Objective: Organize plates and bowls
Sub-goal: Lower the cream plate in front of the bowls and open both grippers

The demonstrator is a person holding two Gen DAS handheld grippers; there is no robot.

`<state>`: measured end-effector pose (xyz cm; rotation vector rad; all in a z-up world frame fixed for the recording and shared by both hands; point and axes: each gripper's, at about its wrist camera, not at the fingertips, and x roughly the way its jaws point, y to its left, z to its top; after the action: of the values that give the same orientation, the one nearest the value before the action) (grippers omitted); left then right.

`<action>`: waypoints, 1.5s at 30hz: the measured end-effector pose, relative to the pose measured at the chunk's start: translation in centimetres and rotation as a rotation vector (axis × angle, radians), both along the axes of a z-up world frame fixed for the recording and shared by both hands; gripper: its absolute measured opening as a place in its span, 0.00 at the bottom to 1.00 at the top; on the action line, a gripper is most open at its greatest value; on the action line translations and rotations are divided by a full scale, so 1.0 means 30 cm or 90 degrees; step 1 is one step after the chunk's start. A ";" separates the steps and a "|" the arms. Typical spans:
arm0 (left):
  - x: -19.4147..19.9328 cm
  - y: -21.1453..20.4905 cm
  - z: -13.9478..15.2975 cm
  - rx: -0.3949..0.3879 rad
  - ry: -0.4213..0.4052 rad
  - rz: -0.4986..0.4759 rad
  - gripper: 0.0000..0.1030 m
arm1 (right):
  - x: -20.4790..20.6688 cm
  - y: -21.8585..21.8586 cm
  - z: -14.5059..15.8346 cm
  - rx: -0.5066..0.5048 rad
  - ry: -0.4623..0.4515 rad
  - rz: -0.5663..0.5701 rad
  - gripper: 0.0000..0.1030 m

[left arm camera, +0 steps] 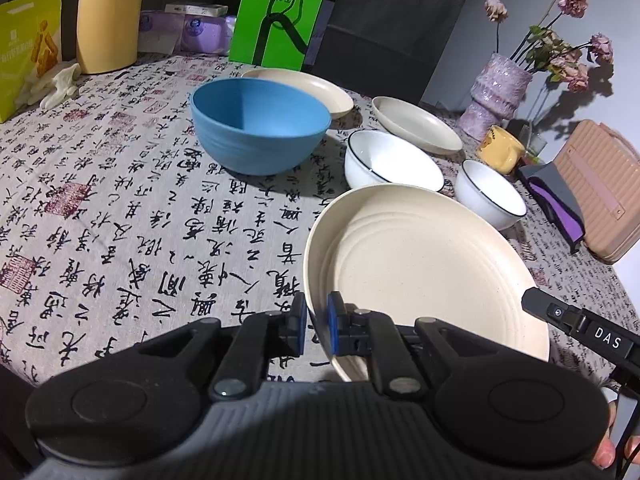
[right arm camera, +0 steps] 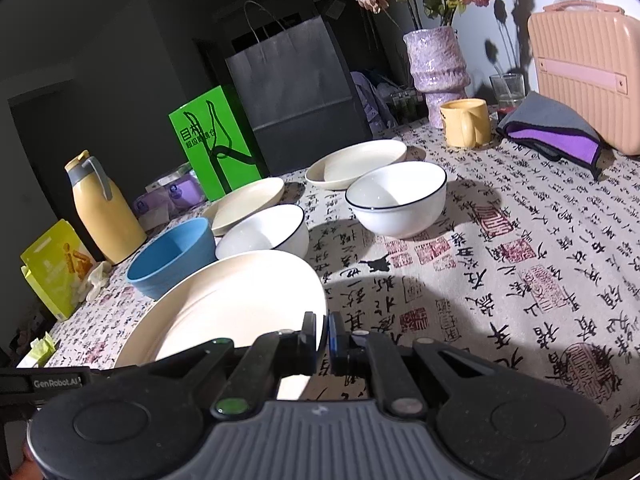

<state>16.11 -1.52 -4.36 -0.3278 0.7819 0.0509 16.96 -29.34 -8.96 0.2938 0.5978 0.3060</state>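
Observation:
A large cream plate is held tilted above the tablecloth by both grippers. My left gripper is shut on its left rim. My right gripper is shut on its right rim; the plate shows in the right wrist view, and the right gripper's finger shows in the left wrist view. A blue bowl stands beyond the plate. Two white bowls with dark rims stand to its right. Two more cream plates lie farther back.
A purple vase with dried flowers, a yellow mug, a pink case and a folded cloth stand at the right. A yellow jug, a green bag and a dark paper bag line the back.

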 end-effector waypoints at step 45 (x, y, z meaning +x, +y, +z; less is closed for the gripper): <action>-0.119 0.040 0.055 0.012 -0.157 0.043 1.00 | -0.060 -0.004 -0.007 0.010 -0.030 -0.015 1.00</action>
<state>12.53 -0.32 -2.70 -0.3350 0.5262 0.0805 15.15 -29.45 -9.17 0.3084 0.5447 0.2945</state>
